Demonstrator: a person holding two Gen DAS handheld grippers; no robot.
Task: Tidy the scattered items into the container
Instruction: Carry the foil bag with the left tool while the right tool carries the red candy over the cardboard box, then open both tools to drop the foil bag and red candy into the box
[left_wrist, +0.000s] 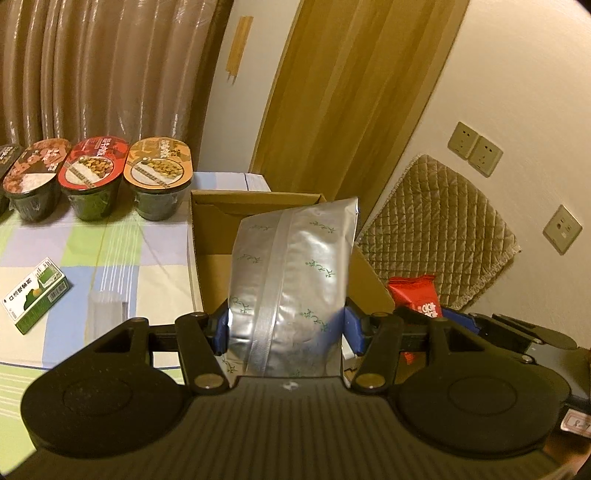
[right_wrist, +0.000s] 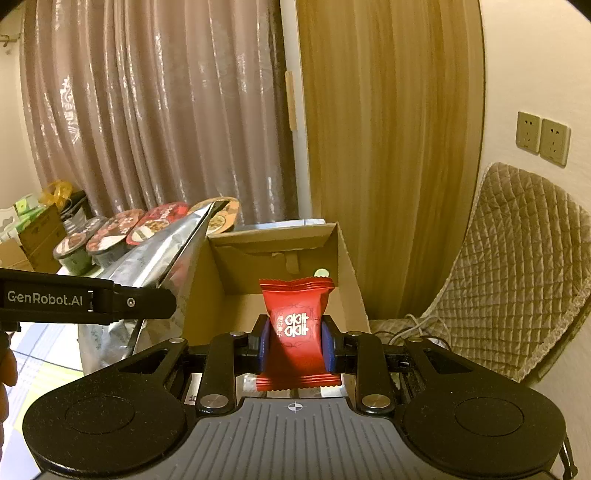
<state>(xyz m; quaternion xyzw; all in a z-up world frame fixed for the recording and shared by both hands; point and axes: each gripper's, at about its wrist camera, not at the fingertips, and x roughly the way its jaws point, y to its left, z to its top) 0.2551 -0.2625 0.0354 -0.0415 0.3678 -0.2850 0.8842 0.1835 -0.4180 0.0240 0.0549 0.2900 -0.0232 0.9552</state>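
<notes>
Between the blue pads of the left gripper (left_wrist: 286, 330) stands a silver foil pouch (left_wrist: 295, 280), clamped upright and printed with small green sprigs, a sealed seam running up its middle. Its lower part sits against the gripper body and its top rises in front of the open cardboard box (left_wrist: 255, 205). Over on the right-wrist view, the right gripper (right_wrist: 295, 345) pinches a red candy packet (right_wrist: 297, 332) at its waist, crimped ends above and below; white double-happiness characters show on its face, with a smaller line of writing beside them too small to read. That packet hangs just before the same cardboard box (right_wrist: 343, 266), whose inside is brown and bare where visible. To the left of that view the other gripper's black arm carries the words "GenRobot.AI" in white, and the foil pouch slants up behind it.

Left of the box, on the checked tablecloth (left_wrist: 122, 251), lies a green and white carton (left_wrist: 35, 295) with Chinese print and a barcode. Farther back, a row of lidded food bowls (left_wrist: 122, 173) stands at the table's edge, labels in red, orange and brown. Behind hang curtains (left_wrist: 110, 66), with wall sockets (left_wrist: 474, 153) and a quilted cushion (left_wrist: 439, 229) to the right.
</notes>
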